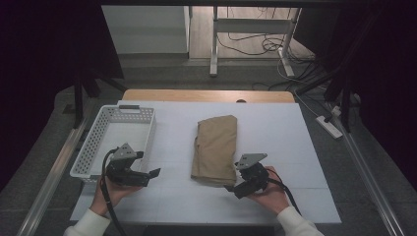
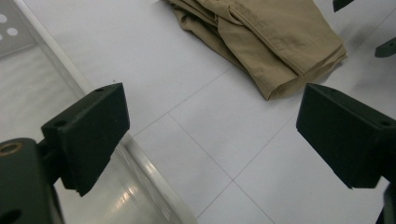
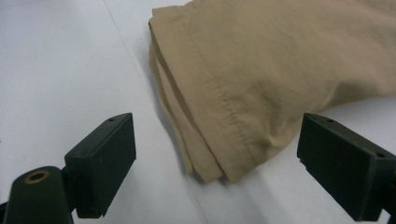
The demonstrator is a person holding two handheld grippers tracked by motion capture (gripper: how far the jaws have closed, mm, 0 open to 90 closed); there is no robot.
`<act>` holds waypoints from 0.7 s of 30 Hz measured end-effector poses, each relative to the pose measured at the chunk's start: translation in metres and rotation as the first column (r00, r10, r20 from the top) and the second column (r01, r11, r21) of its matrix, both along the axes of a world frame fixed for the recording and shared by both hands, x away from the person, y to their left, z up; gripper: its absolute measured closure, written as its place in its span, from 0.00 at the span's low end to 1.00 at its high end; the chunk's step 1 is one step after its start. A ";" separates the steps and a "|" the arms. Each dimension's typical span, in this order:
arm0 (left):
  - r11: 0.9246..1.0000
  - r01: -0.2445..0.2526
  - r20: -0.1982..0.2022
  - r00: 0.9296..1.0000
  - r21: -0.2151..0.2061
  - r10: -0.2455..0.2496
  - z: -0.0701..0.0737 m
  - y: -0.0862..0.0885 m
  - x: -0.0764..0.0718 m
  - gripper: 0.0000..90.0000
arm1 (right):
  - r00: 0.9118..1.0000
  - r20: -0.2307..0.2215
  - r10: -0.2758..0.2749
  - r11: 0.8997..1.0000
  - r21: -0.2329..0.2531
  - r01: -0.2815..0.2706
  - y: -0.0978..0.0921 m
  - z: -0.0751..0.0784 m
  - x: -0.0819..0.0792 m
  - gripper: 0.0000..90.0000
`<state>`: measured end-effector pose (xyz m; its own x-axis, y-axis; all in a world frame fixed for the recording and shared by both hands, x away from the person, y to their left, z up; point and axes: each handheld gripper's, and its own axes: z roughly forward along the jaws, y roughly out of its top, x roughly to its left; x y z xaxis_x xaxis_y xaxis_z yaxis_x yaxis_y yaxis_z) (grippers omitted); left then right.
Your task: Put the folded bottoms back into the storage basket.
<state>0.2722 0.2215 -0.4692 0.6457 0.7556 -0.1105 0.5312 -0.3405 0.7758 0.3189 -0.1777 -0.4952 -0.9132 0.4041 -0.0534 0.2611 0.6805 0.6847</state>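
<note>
A: Left claw (image 1: 153, 173) is wide open, holding nothing, with the basket (image 1: 93, 142) just beside its left jaw and the cloth (image 1: 215, 147) well off to its right.

B: And the right claw (image 1: 231, 188)?

A: Also spread wide and empty; the cloth's near hem lies just ahead, between its jaws.

B: Then I'd slide one jaw under all the folded layers on the counter (image 1: 275, 132) before closing, or it'll likely unfold.

The right gripper (image 3: 215, 158) has its black jaws spread wide. A folded tan cloth garment (image 3: 280, 74) lies just ahead between them, on the white tabletop (image 3: 60, 70).
</note>
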 end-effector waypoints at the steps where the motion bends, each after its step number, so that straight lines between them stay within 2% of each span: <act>1: 1.000 0.000 0.000 1.000 0.000 0.000 0.000 0.000 0.000 0.10 | 1.000 0.001 0.002 1.000 -0.002 -0.002 0.001 0.000 -0.001 0.13; 5: 1.000 0.003 -0.001 1.000 0.002 -0.003 0.000 0.000 0.000 0.10 | 1.000 -0.004 0.026 1.000 -0.011 -0.026 0.007 -0.001 -0.003 0.13; 8: 1.000 0.003 0.001 1.000 0.003 -0.003 0.000 0.000 0.000 0.10 | 0.999 -0.009 0.040 0.998 -0.040 -0.041 0.014 -0.004 -0.003 0.13; 15: 1.000 0.002 -0.001 1.000 0.006 -0.002 0.000 -0.001 0.000 0.10 | 0.999 -0.021 0.028 0.996 -0.079 -0.029 0.019 -0.011 0.000 0.13; 19: 1.000 0.005 0.007 1.000 0.007 -0.005 0.000 -0.002 -0.002 0.10 | 1.000 -0.007 0.022 0.994 -0.111 -0.023 0.022 -0.014 0.000 0.16; 21: 1.000 0.005 0.009 1.000 0.008 -0.005 0.001 -0.002 -0.002 0.10 | 1.000 -0.005 0.013 0.994 -0.110 -0.014 0.023 -0.014 0.001 0.18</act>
<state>0.2704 0.2194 -0.4684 0.6506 0.7530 -0.0990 0.5226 -0.3493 0.7777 0.3200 -0.1549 -0.5092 -0.9189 0.3835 -0.0928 0.2542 0.7552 0.6041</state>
